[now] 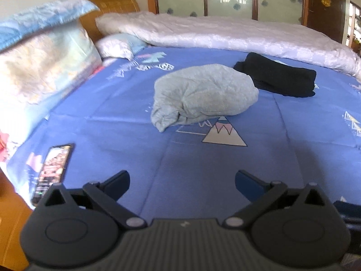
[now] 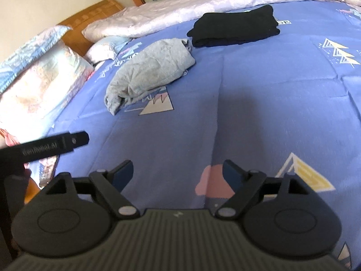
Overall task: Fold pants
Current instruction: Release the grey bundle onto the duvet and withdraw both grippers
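Light grey pants [image 1: 203, 92] lie in a folded, rumpled bundle in the middle of the blue bed sheet [image 1: 135, 140]; they also show in the right wrist view [image 2: 149, 72]. A folded black garment [image 1: 279, 76] lies just behind them to the right, also in the right wrist view [image 2: 237, 27]. My left gripper [image 1: 182, 184] is open and empty, well short of the grey pants. My right gripper [image 2: 178, 174] is open and empty above the bare sheet [image 2: 259, 103]. The left gripper's body [image 2: 47, 148] shows at the left of the right wrist view.
A phone [image 1: 53, 169] lies on the sheet near the left bed edge. Patterned pillows [image 1: 38, 67] are stacked at the left. A white quilt [image 1: 225, 33] runs along the far side. A wooden headboard [image 1: 112, 5] stands behind it.
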`<act>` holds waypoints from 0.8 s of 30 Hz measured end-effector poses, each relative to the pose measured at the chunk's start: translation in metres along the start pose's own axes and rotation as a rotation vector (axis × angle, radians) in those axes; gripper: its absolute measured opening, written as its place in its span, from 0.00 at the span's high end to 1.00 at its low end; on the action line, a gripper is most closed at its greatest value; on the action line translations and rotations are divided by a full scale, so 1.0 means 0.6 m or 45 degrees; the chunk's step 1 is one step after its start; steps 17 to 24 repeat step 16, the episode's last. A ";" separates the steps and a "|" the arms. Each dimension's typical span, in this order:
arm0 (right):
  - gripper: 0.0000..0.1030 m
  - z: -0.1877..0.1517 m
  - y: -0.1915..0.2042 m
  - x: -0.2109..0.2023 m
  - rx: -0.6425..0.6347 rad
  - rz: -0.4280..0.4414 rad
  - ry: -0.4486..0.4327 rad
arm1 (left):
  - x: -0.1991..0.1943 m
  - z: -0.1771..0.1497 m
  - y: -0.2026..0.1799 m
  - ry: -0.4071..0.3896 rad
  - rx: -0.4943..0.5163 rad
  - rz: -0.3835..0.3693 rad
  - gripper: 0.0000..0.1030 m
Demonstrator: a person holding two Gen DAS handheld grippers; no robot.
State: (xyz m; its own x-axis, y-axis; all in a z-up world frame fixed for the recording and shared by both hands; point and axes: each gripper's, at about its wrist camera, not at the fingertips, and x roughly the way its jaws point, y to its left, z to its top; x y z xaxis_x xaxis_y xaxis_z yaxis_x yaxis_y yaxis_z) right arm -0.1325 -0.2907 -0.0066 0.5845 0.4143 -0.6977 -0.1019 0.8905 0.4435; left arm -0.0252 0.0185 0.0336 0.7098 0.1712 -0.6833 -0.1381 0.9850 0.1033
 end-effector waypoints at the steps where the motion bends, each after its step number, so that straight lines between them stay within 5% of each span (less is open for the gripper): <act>1: 0.14 -0.003 0.002 -0.004 -0.001 0.005 -0.005 | -0.005 -0.001 -0.001 -0.008 0.007 0.008 0.00; 24: 0.14 -0.014 -0.004 -0.007 0.040 0.032 -0.001 | -0.014 -0.015 -0.010 0.030 0.005 0.024 0.00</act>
